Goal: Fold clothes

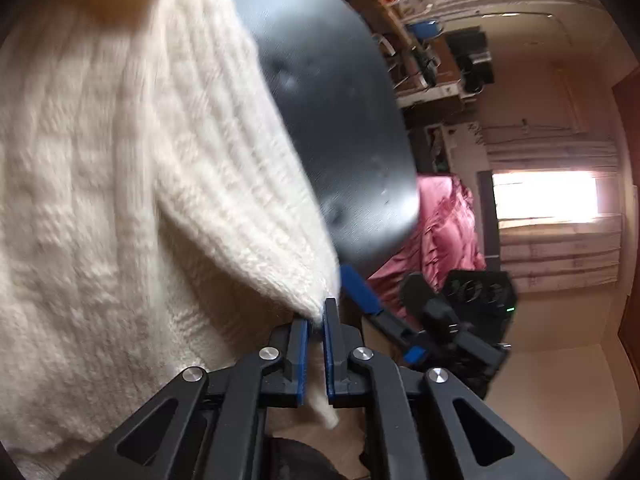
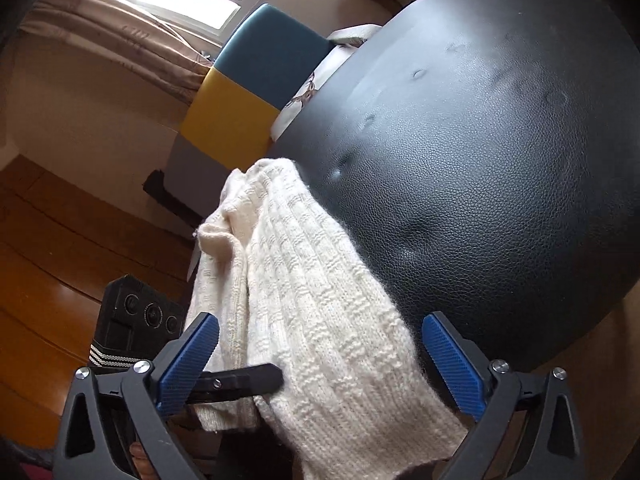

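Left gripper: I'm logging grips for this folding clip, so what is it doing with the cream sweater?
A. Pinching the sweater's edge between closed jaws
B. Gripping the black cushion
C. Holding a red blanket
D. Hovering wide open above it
A: the left gripper has its blue pads closed on an edge of the cream sweater.

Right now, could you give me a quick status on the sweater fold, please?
Left tongs shut on cream sweater edge. Right tongs open, straddling it. Black tabletop clear.
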Motion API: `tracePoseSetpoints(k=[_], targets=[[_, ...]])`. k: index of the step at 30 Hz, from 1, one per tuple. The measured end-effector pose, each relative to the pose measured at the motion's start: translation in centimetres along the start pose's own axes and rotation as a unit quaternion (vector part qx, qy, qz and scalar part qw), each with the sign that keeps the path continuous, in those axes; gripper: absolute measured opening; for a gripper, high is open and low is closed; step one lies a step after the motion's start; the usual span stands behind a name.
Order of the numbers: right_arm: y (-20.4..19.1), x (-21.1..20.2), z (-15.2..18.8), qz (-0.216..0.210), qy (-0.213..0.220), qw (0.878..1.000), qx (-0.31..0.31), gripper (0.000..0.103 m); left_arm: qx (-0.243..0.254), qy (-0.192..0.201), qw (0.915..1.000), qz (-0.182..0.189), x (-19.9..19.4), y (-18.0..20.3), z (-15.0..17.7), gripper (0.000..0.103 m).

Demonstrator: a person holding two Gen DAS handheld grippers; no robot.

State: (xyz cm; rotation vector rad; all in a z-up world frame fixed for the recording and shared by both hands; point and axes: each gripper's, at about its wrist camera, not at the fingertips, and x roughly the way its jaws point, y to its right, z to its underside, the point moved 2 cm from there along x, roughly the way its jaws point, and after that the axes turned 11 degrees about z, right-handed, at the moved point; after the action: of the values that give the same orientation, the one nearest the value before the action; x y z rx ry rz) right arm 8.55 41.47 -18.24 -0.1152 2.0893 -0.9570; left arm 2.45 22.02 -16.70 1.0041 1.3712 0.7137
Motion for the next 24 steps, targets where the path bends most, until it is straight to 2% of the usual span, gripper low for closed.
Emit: tracePoseSetpoints(k=[3, 6, 8, 11, 15, 19, 22, 24], targets=[[0.5, -0.3, -0.2, -0.011, -0.004, 1.000, 0.020, 0.103, 0.029, 0.056, 0.9975, 0.034, -4.9, 2.7, -1.6, 0.005], [-0.1, -0.3, -0.6, 0.009, -0.012, 1.000, 0.020, 0.103, 0.056, 0.123, 0.9891, 0.058, -11.0, 4.9, -3.1, 0.005], [-0.9, -0.3, -0.7, 0.025, -0.011, 1.000, 0.006, 0.103, 0.065, 0.170, 0.9816, 0.056, -15.2, 5.3, -4.4, 0.005], [-2.2, 0.0, -0.7, 0.034, -0.010, 0.999, -0.011, 0.103, 0.062, 0.238, 0.9688, 0.028, -21.9, 3.9, -4.6, 0.005], [-4.7, 0.7, -0.8, 0.037, -0.013, 0.998, -0.044, 0.103, 0.028, 0.316, 0.9480, -0.021, -30.3, -1.3, -2.9, 0.005], [-7.8, 2.2, -1.1, 0.034, -0.027, 0.995, -0.085, 0.103, -0.046, 0.388, 0.9167, -0.083, -36.7, -9.3, 1.0, 0.005], [-9.7, 3.8, -1.2, 0.037, -0.042, 0.993, -0.104, 0.103, -0.100, 0.413, 0.8945, -0.137, -39.3, -14.7, 3.3, 0.005], [-10.4, 5.2, -1.2, 0.048, -0.054, 0.992, -0.105, 0.103, -0.143, 0.402, 0.8911, -0.155, -40.4, -17.4, 4.3, 0.011]])
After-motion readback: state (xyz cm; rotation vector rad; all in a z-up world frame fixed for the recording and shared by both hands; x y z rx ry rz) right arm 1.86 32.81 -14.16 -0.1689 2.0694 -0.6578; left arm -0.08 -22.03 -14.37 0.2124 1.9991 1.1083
